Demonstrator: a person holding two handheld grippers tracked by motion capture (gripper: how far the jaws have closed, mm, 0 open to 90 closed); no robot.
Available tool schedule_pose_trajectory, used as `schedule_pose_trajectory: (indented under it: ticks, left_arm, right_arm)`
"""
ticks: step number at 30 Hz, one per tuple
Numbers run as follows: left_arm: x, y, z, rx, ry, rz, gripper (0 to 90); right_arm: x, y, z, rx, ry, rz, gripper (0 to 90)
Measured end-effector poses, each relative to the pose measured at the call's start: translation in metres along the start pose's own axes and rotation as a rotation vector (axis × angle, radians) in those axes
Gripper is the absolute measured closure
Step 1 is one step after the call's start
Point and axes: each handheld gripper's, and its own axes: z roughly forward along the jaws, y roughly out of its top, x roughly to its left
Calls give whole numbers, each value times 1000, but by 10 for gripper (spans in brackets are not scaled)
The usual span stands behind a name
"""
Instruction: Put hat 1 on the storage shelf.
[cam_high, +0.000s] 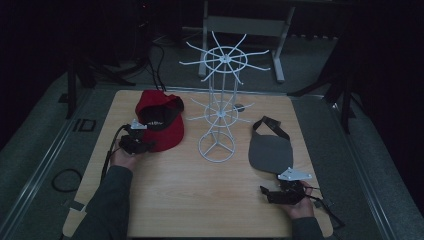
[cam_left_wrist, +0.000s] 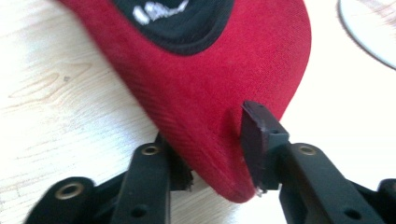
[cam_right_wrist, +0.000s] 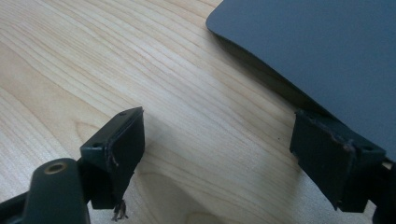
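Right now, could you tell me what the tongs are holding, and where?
The left tongs pinch the red cap by its brim edge; the right tongs hold nothing.

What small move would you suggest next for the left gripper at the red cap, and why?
Probably close a touch more, then lift. The left gripper straddles the brim of the red cap, one jaw over and one under, but the cap lies on the table. The rack stands beside it.

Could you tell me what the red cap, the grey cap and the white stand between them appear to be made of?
Red cap: likely soft napped fabric, suede-like; fine ribbed weave, stitched brim edge, matte. Grey cap: smooth matte fabric, probably; no weave visible. White stand: thin wire, probably coated metal, with hooked spokes and a ring base.
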Motion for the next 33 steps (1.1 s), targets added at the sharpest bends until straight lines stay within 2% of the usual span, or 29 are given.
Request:
schedule_pose_trajectory:
  ticks: [5,6,7,13,33]
  left_arm:
    - [-2,-4,-7,-18,-25,7,801]
    - [-2,-5,-9,-22,-29,12,801]
    - [-8,-8,-9,-21,-2,60,853]
    - [-6,-17,-10,-63,-29,15,857]
    - [-6,-16,-15,-119,-4,4,861]
  right_arm:
    - [0,0,0,0,0,0,177]
    - [0,0,0,0,0,0,177]
    - [0,0,0,0,0,1,177]
    - [0,0,0,0,0,1,177]
    - [0,0,0,0,0,1,177]
